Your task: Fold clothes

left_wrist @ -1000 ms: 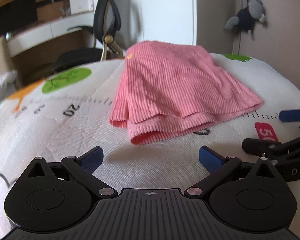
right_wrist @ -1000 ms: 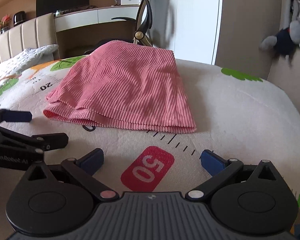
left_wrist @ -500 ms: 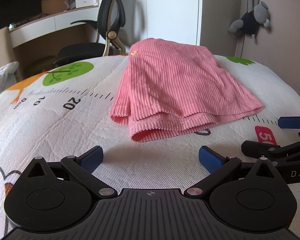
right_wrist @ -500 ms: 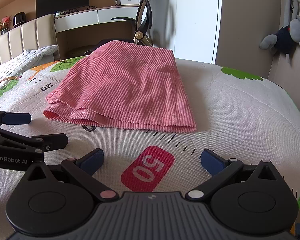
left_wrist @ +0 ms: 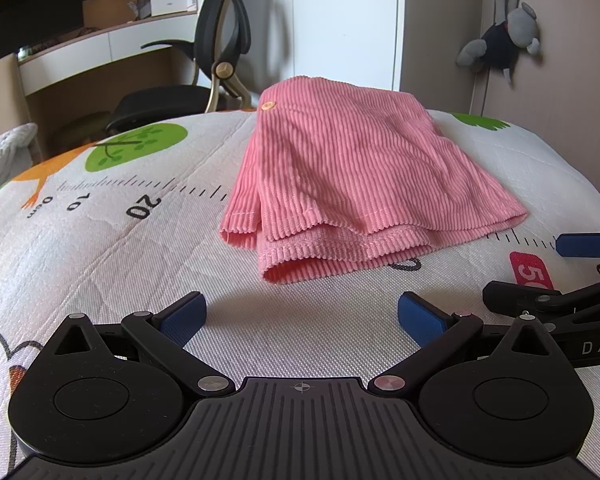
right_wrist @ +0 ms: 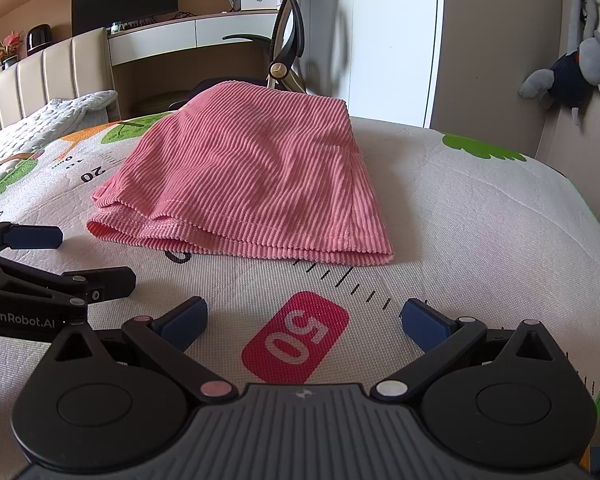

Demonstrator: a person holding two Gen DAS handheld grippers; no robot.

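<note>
- Pink ribbed garment [left_wrist: 360, 184] lies folded on the mat [left_wrist: 100, 248], ahead of both tools, unchanged over the last second.
- Left gripper [left_wrist: 302, 316] and right gripper [right_wrist: 304, 316] stay wide open, empty, drawn back: fold looks finished.

We look low and forward from behind each gripper, left gripper [left_wrist: 300, 316] beside right gripper [right_wrist: 304, 320], both views close to and sharing the pink garment [left_wrist: 360, 184] ahead on the bed [left_wrist: 100, 248].
</note>
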